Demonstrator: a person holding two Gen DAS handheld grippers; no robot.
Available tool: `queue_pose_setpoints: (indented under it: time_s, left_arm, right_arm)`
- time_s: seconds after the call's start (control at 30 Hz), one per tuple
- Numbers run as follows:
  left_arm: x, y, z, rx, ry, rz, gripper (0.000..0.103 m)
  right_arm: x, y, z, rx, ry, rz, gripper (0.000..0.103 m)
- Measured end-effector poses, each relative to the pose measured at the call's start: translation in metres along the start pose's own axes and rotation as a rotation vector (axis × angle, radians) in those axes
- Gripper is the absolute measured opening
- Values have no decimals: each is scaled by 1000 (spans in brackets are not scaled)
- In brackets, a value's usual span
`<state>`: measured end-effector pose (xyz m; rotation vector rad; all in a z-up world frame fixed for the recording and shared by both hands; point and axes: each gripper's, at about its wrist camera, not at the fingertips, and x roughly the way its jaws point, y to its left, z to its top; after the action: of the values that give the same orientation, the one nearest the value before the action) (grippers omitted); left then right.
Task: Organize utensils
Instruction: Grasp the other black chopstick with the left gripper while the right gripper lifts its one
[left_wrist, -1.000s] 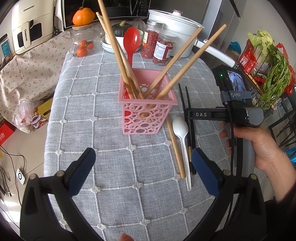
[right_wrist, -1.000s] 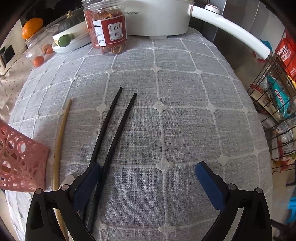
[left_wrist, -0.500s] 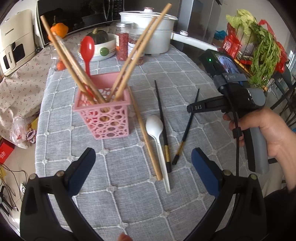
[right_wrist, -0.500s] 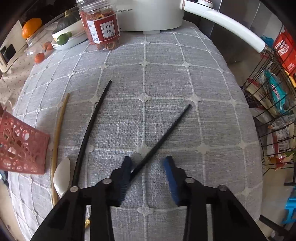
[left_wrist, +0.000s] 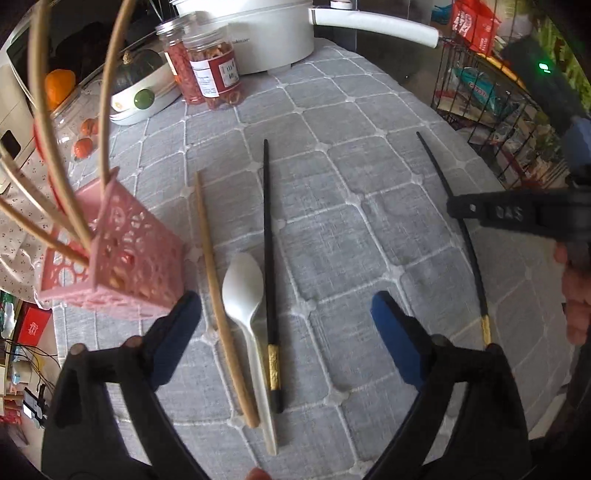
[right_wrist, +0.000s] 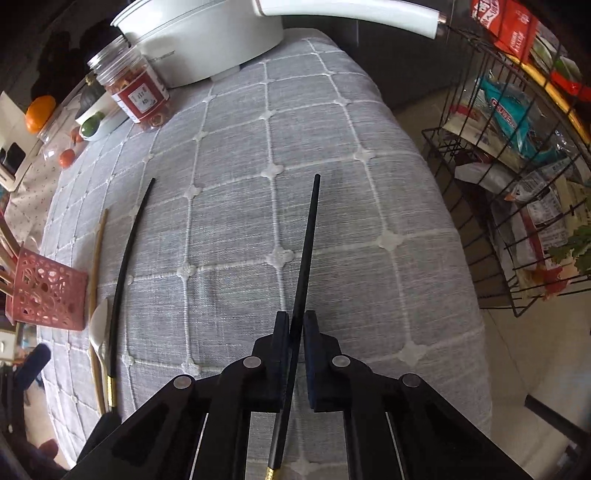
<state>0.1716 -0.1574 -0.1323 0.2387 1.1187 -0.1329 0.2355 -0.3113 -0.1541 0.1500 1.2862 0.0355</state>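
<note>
Pink basket (left_wrist: 122, 273) was motion-blurred in the left wrist view; contents behind its lattice unreadable. Wooden chopsticks (left_wrist: 110, 92) standing in it ran off the top edge. Jar labels (left_wrist: 218, 72) too small to read. Held black chopstick (right_wrist: 306, 258) had its lower shaft hidden behind the right gripper (right_wrist: 293, 332). White pot's handle (right_wrist: 351, 13) cut by frame top.

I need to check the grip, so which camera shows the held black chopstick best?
Right wrist view: the black chopstick runs centred from the shut jaws to its tip. Left wrist view shows it at the frame's right edge, partly behind the right gripper.
</note>
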Motion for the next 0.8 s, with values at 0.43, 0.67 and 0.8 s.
queue_pose_setpoints:
  time_s: [0.43,0.67,0.8]
  left_arm:
    - [62,6,58,-4,17,165,33]
    - [56,2,56,-19,53,68,7]
    - [36,-12,40,11,17,2,7]
  right_arm:
    - [-1,-17,2,54,12,58,7]
    - [5,-16,1,63,23,70,7]
    - [0,-18,-2,77,5,94,7]
